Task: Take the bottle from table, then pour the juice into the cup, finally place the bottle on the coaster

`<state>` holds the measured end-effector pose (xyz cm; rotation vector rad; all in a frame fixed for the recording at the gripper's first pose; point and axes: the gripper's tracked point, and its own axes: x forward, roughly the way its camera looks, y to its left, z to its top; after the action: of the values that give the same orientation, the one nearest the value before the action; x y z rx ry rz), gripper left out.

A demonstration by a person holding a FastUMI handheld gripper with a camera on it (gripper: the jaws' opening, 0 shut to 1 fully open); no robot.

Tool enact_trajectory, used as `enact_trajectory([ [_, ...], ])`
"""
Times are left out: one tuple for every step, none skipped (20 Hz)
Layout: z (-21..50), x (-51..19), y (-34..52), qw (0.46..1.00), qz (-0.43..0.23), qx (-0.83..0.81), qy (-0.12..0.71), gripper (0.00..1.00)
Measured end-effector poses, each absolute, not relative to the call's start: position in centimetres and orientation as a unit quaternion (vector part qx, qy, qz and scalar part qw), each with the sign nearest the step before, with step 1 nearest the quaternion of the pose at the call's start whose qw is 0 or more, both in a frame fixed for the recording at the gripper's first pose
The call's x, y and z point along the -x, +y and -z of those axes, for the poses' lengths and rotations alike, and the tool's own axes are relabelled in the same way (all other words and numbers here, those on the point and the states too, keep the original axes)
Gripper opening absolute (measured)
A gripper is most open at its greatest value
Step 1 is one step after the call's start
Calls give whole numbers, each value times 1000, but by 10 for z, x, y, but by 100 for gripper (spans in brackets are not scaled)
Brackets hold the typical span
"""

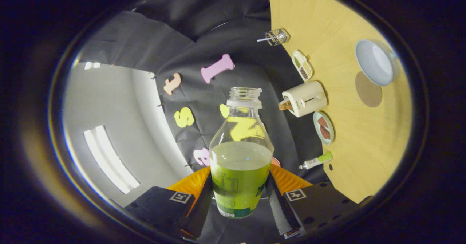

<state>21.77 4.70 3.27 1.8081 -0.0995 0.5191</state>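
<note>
The gripper (241,196) is rolled sideways, so the desk (349,156) stands on edge, and both fingers clamp the uncapped bottle (240,156) of green juice between them, clear of the desk. The bottle's base is hidden between the fingers. A pale cup (375,62) sits beside a round coaster (368,90) near the desk's far edge.

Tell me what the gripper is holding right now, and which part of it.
The gripper is shut on the bottle, its fingers pressing the lower body on both sides.

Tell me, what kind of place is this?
Probably a pretend kitchen in a test booth: a toaster, a bowl and a plate sit on a wooden table by a black cloth wall. The tool grips a bottle.
</note>
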Motion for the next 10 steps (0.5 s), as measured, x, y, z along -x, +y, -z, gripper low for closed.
enact_trajectory([
  [-29, -219, 50, 614, -219, -758, -33, 78],
  [-27, -220, 55, 639, -217, -738, -23, 78],
  [-26, -220, 60, 664, -217, -716, -13, 78],
  [-25, -221, 63, 688, -214, -693, -5, 78],
  [-22, -220, 64, 714, -210, -668, 3, 78],
  [-20, -221, 64, 742, -204, -638, 10, 78],
  [-19, -221, 63, 771, -200, -604, 16, 78],
  [-17, -222, 63, 802, -195, -564, 24, 78],
  [-13, -224, 62, 833, -186, -520, 32, 79],
  [-10, -225, 62, 861, -177, -474, 41, 78],
])
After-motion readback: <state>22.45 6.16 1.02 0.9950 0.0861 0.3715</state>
